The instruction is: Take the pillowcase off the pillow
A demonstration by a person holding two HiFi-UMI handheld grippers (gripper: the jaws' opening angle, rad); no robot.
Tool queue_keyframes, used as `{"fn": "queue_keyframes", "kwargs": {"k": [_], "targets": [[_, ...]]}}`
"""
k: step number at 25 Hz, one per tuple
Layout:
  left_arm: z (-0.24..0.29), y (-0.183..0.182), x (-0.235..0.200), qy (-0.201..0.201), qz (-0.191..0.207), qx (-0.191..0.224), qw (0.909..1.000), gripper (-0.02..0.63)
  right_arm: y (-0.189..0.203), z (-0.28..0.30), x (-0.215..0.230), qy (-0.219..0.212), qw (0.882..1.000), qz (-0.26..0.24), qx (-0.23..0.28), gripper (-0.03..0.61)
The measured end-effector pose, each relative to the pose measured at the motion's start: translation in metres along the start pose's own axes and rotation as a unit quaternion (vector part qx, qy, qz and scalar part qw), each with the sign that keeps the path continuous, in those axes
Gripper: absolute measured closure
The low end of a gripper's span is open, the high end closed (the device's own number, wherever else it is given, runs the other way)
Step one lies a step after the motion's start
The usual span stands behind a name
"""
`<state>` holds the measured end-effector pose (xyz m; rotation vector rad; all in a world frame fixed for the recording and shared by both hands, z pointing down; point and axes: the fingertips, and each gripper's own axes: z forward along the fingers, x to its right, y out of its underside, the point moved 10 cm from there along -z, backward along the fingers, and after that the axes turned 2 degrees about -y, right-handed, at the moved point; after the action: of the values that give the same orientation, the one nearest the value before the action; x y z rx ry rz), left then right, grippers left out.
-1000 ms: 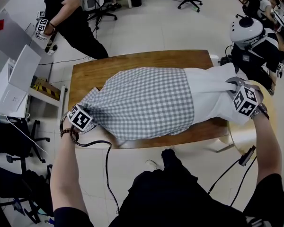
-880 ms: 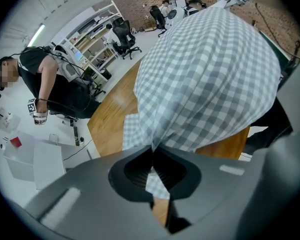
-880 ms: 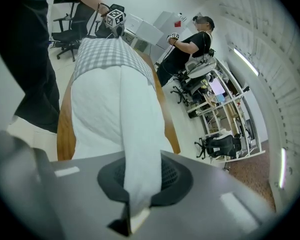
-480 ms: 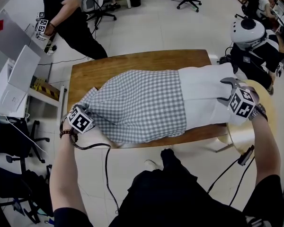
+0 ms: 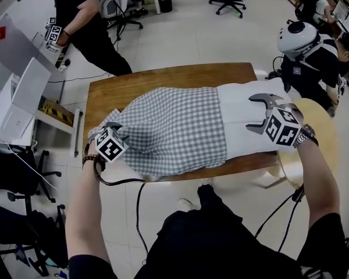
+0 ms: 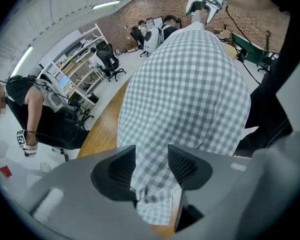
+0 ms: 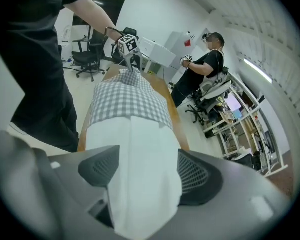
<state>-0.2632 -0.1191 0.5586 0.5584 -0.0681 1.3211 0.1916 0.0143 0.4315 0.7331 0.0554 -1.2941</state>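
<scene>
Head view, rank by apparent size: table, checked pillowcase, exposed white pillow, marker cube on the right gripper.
1. table, by outline, though mostly covered
2. checked pillowcase
3. exposed white pillow
4. marker cube on the right gripper, smallest even though nearest the camera

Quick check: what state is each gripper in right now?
Left gripper: open, jaws have just been opening; checked pillowcase corner lies between them, unpinched.
Right gripper: open, jaws have just been opening; white pillow end between them, not gripped.
</scene>
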Motion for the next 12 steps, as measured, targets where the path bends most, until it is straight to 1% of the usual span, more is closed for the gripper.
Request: {"fn": "queue_keyframes", "kwargs": {"k": [3,8,12], "targets": [[0.005,-0.015,0.009,0.009,0.015,0.01,0.9998,0.396,-0.011,0.014,-0.004,-0.014,1.0,-0.008,0.005,0.215],[0.008,-0.042,0.008,0.03,0.036,0.024,0.9986,0.379,-0.03,0.03,0.005,-0.036,0.999,-0.009,0.005,0.206],[0.022,-0.051,0.01,0.048,0.048,0.026,0.9973,0.363,-0.034,0.051,0.007,-0.052,0.999,-0.008,-0.004,0.196]]}}
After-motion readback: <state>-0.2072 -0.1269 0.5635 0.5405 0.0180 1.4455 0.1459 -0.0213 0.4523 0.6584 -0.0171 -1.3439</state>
